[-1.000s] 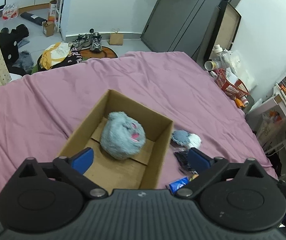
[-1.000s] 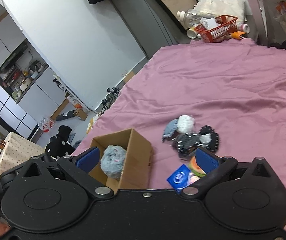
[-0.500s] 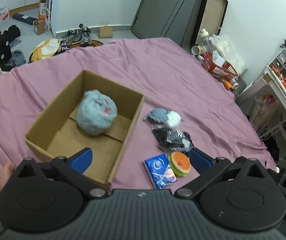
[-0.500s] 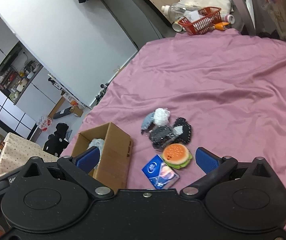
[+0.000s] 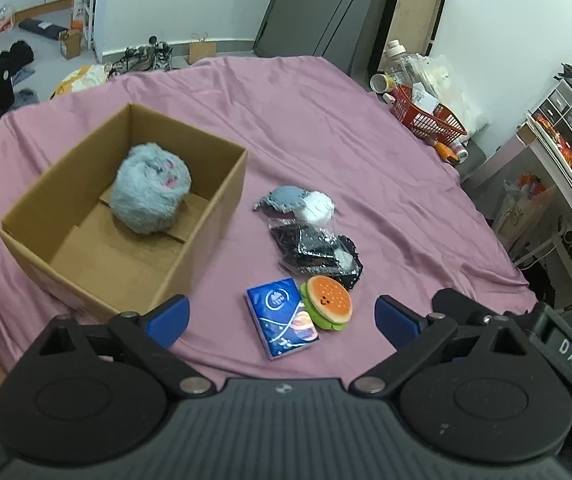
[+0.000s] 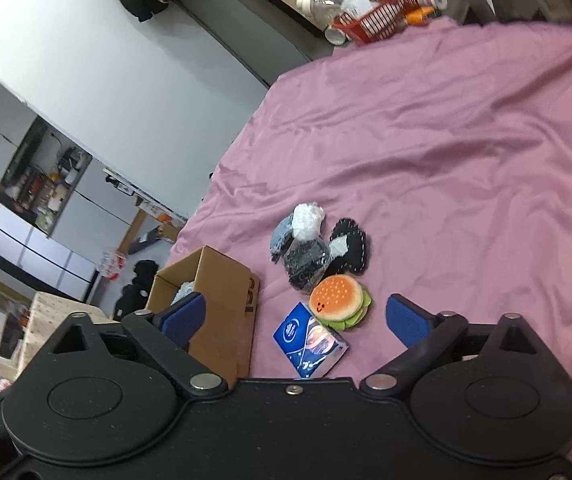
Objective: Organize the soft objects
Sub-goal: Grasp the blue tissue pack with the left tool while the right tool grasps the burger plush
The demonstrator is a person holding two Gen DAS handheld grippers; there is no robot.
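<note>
Both grippers, left (image 5: 281, 316) and right (image 6: 296, 320), hung wide and empty over the burger (image 5: 327, 302); the fluffball (image 5: 149, 187) was already in the box (image 5: 209, 216) (rest seemingly waiting alongside).

You have one cardboard box (image 5: 65, 216) at the left of the left-wrist frame, with one grey fluffy ball (image 5: 149, 188) in it. To its right, near mid-frame, five loose things lie on one pink sheet (image 5: 366, 152): one grey-and-white plush (image 5: 298, 202), one black bundle in clear wrap (image 5: 310, 252), one black heart-shaped pad (image 6: 352, 246), one burger toy (image 5: 328, 300) and one blue tissue pack (image 5: 281, 322). One red basket (image 5: 426, 118) sits at the upper right.
</note>
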